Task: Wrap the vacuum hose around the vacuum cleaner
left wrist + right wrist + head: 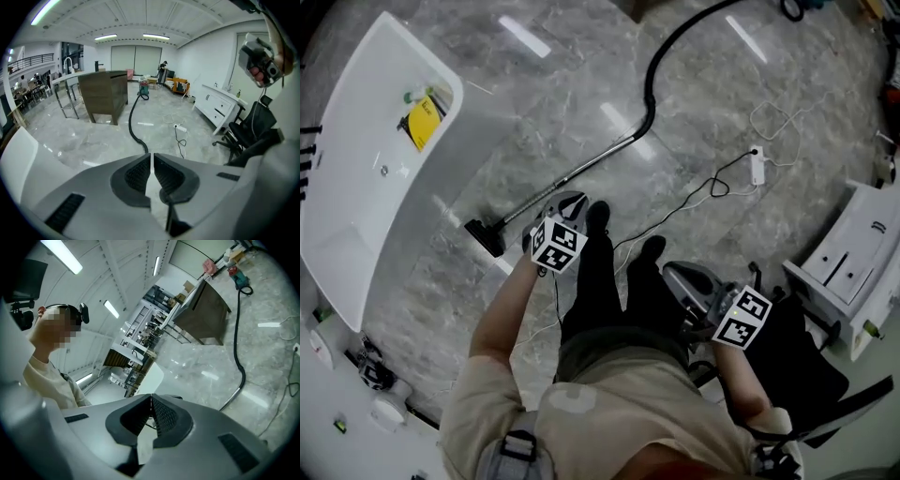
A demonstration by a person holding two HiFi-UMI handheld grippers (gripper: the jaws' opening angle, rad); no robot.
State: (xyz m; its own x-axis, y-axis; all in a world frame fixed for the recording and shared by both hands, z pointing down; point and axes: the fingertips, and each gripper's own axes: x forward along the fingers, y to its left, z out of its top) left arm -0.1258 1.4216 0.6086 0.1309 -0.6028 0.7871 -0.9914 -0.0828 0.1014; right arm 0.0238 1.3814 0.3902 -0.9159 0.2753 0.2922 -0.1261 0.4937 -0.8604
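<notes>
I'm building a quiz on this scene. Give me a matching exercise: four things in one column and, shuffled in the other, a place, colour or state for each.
Things
1. vacuum hose
2. power strip
3. floor head
4. left gripper

Descriptions
A. white, lying on the floor
B. shut, nothing between its jaws
C. black, curving across the floor
D. at the low end of the metal wand

Pairs: 1-C, 2-A, 3-D, 4-B

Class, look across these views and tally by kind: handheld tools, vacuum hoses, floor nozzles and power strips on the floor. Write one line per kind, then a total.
Handheld tool: 2 (left tool, right tool)
Vacuum hose: 1
Floor nozzle: 1
Power strip: 1
Total: 5
</notes>
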